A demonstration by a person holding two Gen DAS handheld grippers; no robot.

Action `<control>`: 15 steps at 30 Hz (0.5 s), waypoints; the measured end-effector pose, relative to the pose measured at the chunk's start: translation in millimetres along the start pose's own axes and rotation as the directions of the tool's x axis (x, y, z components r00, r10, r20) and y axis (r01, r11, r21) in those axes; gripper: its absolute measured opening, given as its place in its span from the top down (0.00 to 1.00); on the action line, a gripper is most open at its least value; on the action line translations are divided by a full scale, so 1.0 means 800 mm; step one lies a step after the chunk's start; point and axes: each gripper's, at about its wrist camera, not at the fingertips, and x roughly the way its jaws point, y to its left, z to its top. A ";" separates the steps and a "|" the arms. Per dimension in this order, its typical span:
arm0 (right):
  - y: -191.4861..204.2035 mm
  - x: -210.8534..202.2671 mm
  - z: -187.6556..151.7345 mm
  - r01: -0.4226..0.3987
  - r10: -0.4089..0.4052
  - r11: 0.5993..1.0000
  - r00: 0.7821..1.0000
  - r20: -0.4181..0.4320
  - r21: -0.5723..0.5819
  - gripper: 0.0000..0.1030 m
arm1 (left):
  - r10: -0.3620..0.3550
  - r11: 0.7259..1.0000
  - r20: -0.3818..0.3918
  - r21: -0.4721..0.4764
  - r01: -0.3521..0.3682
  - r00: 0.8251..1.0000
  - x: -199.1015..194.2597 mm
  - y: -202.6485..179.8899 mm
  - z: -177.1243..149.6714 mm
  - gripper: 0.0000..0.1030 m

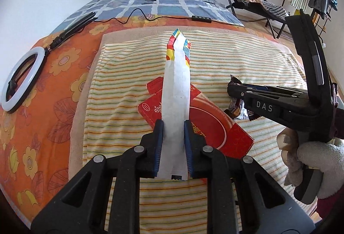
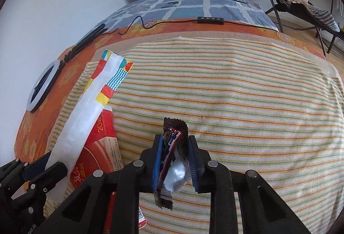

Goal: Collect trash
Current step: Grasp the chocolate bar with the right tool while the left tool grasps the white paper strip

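Left hand-held gripper (image 1: 174,128), fingers pinching a long white paper bag (image 1: 176,92) that stands up ahead of it, above a red box (image 1: 215,126) lying just beyond its fingertips on the striped towel (image 1: 247,57) covering the bed (image 1: 64,66). Right hand-held gripper (image 2: 175,148), fingers clamped on a crumpled dark wrapper (image 2: 174,135), sits to the right of the left one; a gloved hand (image 1: 311,158) grips its handle. More wrappers (image 1: 235,109) lie under its fingers.
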 end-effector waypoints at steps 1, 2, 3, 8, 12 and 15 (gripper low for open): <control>0.000 -0.003 -0.001 0.002 -0.002 1.000 1.000 0.004 0.002 0.84 | -0.001 1.000 0.001 0.002 0.001 1.000 -0.002 -0.001 -0.001 0.84; -0.001 -0.007 -0.002 -0.001 0.000 1.000 1.000 0.010 0.009 0.85 | -0.002 1.000 0.004 0.003 0.002 1.000 -0.005 -0.002 -0.001 0.84; -0.003 -0.011 -0.003 -0.004 0.003 1.000 1.000 0.017 0.015 0.86 | -0.002 1.000 0.009 0.005 0.002 1.000 -0.007 -0.003 -0.001 0.84; -0.007 -0.042 -0.007 0.003 -0.004 1.000 0.998 0.068 0.018 0.86 | 0.005 1.000 0.030 0.026 -0.006 1.000 -0.025 -0.009 -0.002 0.84; -0.012 -0.069 -0.014 -0.021 0.018 0.999 0.996 0.091 0.030 0.86 | -0.005 1.000 0.035 0.012 0.005 0.999 -0.039 -0.009 -0.003 0.84; -0.010 -0.090 -0.024 -0.026 0.024 0.999 0.994 0.105 0.019 0.86 | -0.006 1.000 0.049 0.016 0.005 0.999 -0.054 -0.013 -0.005 0.84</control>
